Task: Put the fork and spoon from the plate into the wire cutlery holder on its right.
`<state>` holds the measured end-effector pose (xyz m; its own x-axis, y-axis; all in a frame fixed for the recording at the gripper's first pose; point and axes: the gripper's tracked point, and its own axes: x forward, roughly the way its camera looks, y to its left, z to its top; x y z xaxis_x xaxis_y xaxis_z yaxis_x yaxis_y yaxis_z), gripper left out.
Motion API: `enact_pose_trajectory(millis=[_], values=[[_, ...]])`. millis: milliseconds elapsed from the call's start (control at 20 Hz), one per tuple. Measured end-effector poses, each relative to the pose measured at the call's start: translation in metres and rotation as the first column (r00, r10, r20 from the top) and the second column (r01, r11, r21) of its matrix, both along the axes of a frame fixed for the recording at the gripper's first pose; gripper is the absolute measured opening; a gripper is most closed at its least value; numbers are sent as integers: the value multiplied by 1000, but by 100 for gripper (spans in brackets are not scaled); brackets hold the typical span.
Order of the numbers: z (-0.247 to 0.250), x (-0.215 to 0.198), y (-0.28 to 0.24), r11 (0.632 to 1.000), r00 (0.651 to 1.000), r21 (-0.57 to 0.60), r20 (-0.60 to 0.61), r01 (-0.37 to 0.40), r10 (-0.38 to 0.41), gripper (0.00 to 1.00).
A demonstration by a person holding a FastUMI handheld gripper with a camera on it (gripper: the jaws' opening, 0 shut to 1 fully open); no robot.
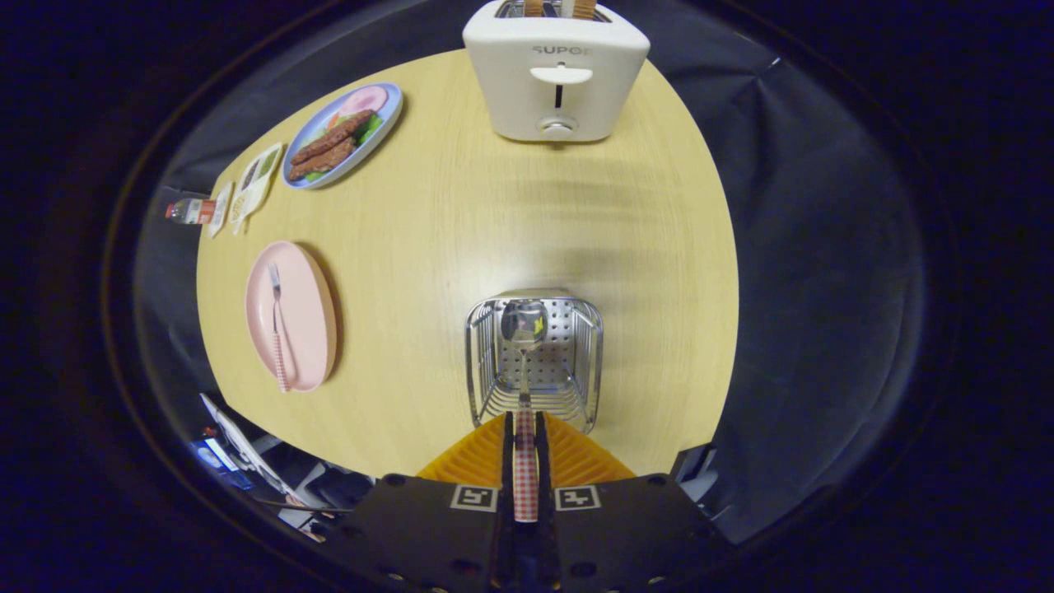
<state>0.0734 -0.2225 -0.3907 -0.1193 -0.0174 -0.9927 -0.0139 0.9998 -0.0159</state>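
My gripper [524,436] is clamped on the spoon [524,362]: both fingers press against its checked handle, which runs back between them toward me. The spoon's shiny bowl sticks out ahead of the fingertips, hanging over the open top of the wire cutlery holder [576,387], which stands on the table just ahead of my fingers. The bowl sits above the holder's perforated floor; I cannot tell whether it touches the metal.

Off to my left, well apart from the holder, lies the pink plate [309,317]. The fork [278,329] rests on it lengthwise, tines pointing away from me, its checked handle toward the plate's near rim.

Far beyond the holder, straight ahead, stands a white toaster [556,70] with bread slices poking from its slots. Ahead and to my left is a blue plate [387,123] carrying food, with a couple of small packets [255,177] and a small bottle [188,212] beside it at the edge of the wooden table [461,214].
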Motion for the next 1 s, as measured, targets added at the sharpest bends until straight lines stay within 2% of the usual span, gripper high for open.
enact_pose_trajectory(millis=[150,200,300,450,550,600,650,850,1000], values=[[4,3,5,1000,999,3,38,-7,7,11],[6,4,9,1000,999,11,53,-10,10,13],[14,5,20,1000,996,29,90,-5,2,27],[24,6,39,998,985,54,171,-16,7,36],[31,6,54,998,973,57,231,-34,20,50],[35,6,64,997,966,66,258,-38,20,64],[38,4,73,996,959,73,284,-43,20,64],[49,3,116,994,914,92,404,-67,25,85],[52,7,142,994,852,47,520,-97,59,97]])
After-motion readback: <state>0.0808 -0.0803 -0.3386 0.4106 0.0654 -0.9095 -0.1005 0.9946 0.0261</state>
